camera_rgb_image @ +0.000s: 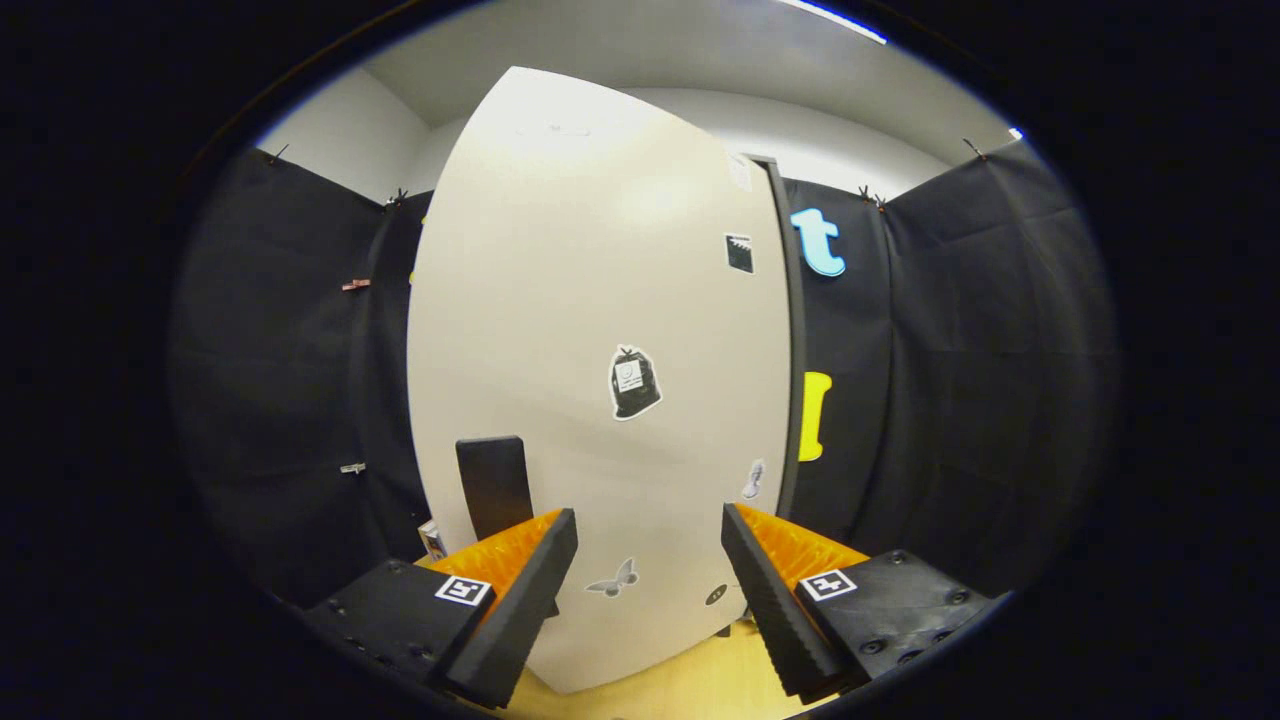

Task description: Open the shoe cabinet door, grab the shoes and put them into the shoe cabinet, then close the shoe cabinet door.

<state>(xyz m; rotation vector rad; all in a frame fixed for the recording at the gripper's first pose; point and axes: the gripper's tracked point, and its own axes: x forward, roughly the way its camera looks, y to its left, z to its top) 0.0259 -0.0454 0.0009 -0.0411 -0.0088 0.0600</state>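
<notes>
Light falls from a ceiling strip (835, 20) at 1 o'clock, leaving soft glare high on the pale cabinet door (590, 330). The black cloth walls (980, 400) stay dim. Fisheye bending bows the door's edges; focus stays sharp.

1. The tall cream shoe cabinet door (600, 330) looks like smooth painted board, semi-matt, with a soft sheen near the top.
2. The black rectangular handle (493, 485) on it reads as matt plastic, I think.
3. The little stickers, like the black bag-shaped one (634, 382), look like flat printed paper or vinyl.
4. The black booth wall (960, 400) is matt cloth, slightly creased.
5. The pale wooden floor (690, 675) looks smooth.
6. The tool (648, 580), fingers spread apart on nothing, has ridged rubbery-looking pads (770, 595) on matt plastic blocks.
</notes>
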